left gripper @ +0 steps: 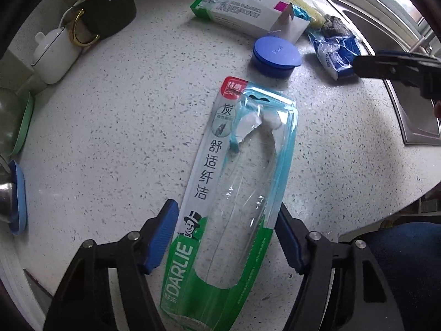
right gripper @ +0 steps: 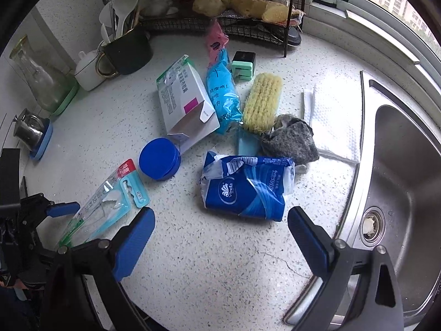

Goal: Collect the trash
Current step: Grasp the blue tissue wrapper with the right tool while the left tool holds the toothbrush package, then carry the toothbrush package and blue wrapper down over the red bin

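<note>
An empty Darlie toothbrush blister pack (left gripper: 237, 193) lies flat on the speckled counter between the fingers of my left gripper (left gripper: 226, 237). The jaws are open and stand on either side of its lower end, close to its edges. The pack also shows in the right wrist view (right gripper: 104, 207). My right gripper (right gripper: 220, 242) is open and empty, just in front of a crumpled blue Vinda tissue wrapper (right gripper: 248, 187). A blue round lid (right gripper: 160, 158) and an opened white and green carton (right gripper: 184, 102) lie behind.
A blue plastic bag (right gripper: 223, 88), a yellow scrub brush (right gripper: 261, 102), a grey rag (right gripper: 292, 138) and a white paper towel (right gripper: 333, 118) lie by the steel sink (right gripper: 399, 165). A dark mug of utensils (right gripper: 129, 47), a white pot (right gripper: 88, 69) and a wire rack (right gripper: 234, 19) stand at the back.
</note>
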The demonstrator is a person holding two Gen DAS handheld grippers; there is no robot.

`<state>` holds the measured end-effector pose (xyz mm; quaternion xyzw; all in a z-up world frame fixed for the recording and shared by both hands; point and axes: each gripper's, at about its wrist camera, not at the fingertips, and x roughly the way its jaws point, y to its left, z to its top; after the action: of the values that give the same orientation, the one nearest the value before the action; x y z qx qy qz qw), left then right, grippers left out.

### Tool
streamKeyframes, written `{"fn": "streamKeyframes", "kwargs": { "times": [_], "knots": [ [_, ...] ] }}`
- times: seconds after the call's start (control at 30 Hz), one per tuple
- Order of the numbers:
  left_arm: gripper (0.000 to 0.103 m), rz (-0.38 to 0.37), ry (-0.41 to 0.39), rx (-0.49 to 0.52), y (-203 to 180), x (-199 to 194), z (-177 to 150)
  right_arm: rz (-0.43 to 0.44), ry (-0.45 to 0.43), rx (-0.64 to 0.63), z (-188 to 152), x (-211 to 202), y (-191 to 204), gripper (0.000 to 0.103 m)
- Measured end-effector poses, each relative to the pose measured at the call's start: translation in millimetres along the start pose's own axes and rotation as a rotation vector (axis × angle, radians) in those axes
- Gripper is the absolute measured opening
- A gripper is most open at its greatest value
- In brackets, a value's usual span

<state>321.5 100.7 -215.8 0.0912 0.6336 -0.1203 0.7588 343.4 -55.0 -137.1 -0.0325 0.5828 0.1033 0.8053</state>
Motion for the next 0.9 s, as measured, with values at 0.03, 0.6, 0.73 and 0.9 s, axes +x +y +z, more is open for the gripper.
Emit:
{"fn": "streamKeyframes", "kwargs": {
  "times": [0.03,0.6,0.73,0.9],
  "knots": [
    [0.066,-0.003,-0.002,0.003,-2,1,2,-0.007,0.004,0.004,3,4,0,0.096],
    [0.065,-0.04,-0.047,-0.14,32,-21,-11,-0.105,0.018,-0.061,7,33,19,0.031],
    [0.065,-0.039,-0.082,-0.15,28,-36,-12,-0.071,0.014,-0.071,-9,28,21,0.008],
    [0.065,-0.038,-0.131,-0.143,11,-58,-15,-0.001,0.009,-0.046,-21,13,12,0.007]
  ]
}}
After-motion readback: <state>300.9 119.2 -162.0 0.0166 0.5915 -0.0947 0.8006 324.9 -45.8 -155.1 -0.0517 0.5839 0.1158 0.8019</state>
